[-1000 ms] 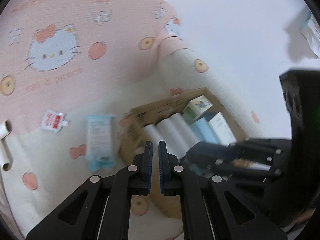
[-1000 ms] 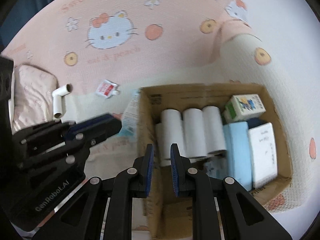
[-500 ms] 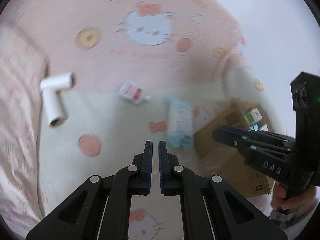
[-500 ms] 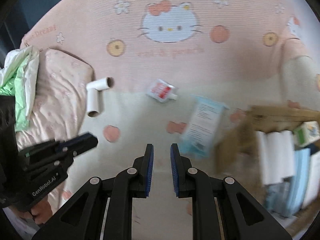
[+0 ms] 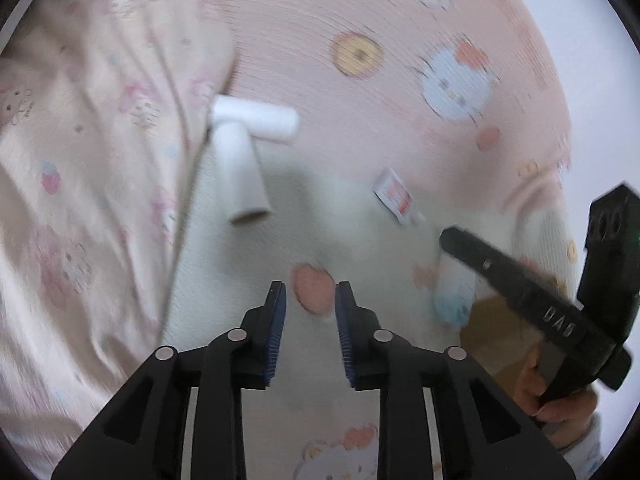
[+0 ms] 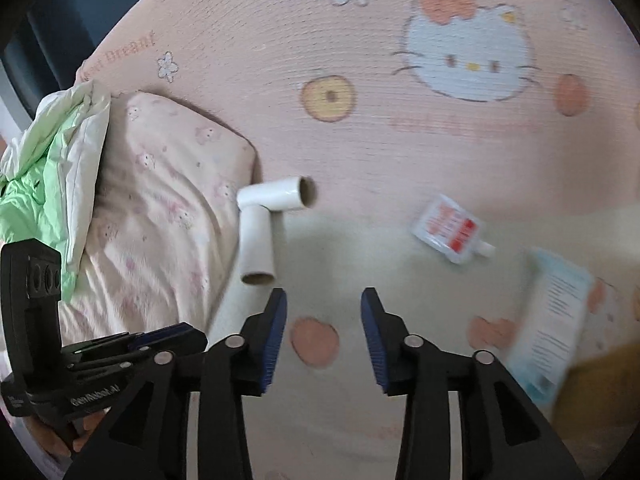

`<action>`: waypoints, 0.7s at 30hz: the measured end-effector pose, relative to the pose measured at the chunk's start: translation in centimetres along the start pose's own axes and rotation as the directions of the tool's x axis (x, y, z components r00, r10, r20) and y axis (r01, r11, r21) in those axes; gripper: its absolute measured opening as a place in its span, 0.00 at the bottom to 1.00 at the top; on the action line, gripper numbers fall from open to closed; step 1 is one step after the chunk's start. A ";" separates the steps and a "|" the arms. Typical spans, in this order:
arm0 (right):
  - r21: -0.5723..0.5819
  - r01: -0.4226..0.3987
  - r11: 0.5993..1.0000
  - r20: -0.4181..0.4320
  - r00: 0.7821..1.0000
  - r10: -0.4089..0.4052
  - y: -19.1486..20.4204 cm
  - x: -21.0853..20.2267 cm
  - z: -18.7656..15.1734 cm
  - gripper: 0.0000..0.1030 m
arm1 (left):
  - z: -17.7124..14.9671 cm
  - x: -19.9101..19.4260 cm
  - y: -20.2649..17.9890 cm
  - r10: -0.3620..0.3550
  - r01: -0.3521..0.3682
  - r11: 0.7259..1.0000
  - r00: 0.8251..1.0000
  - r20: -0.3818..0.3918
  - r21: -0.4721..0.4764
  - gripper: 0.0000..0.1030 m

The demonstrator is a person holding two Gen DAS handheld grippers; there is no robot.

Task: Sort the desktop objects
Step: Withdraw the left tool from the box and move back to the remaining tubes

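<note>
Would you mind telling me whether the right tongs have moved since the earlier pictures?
Yes. The right tongs swung left, from over the cardboard box toward the paper tubes; their jaws have just been opening, empty.

Pink cartoon-print bed sheet w/ 2 white tubes, sachet, blue pack, pillow

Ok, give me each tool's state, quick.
Left tool: open, empty, jaws just opening.
Right tool: open, empty, jaws just opening.

two white tubes touching, red-white pouch, blue packet
</note>
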State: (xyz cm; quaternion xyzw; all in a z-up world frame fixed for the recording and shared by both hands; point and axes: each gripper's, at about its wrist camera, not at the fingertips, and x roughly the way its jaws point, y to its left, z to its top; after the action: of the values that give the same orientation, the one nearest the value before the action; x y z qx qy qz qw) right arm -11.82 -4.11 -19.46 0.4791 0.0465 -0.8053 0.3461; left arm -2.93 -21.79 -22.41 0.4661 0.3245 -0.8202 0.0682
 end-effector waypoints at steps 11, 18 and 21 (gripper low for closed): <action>-0.107 -0.033 0.994 -0.049 0.998 0.028 2.3 8.1 0.3 0.57 | 4.3 4.4 7.9 -0.169 0.153 0.890 0.986 0.002 -0.430 0.70; -0.083 -0.086 0.993 -0.144 0.987 0.073 2.4 12.2 -1.4 0.58 | 6.3 7.0 7.8 -0.076 0.059 0.922 0.997 -0.030 -0.383 0.70; -0.092 -0.099 0.991 -0.193 0.978 0.080 2.6 13.5 -1.9 0.58 | 6.9 8.3 7.3 -0.010 -0.014 0.941 0.998 -0.068 -0.337 0.62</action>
State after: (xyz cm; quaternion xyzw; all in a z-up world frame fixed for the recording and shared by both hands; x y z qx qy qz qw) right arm -12.95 -12.20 -30.71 0.5368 0.0979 -0.7365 0.3998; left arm -9.45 -29.98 -30.06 0.4757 0.4620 -0.7359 0.1366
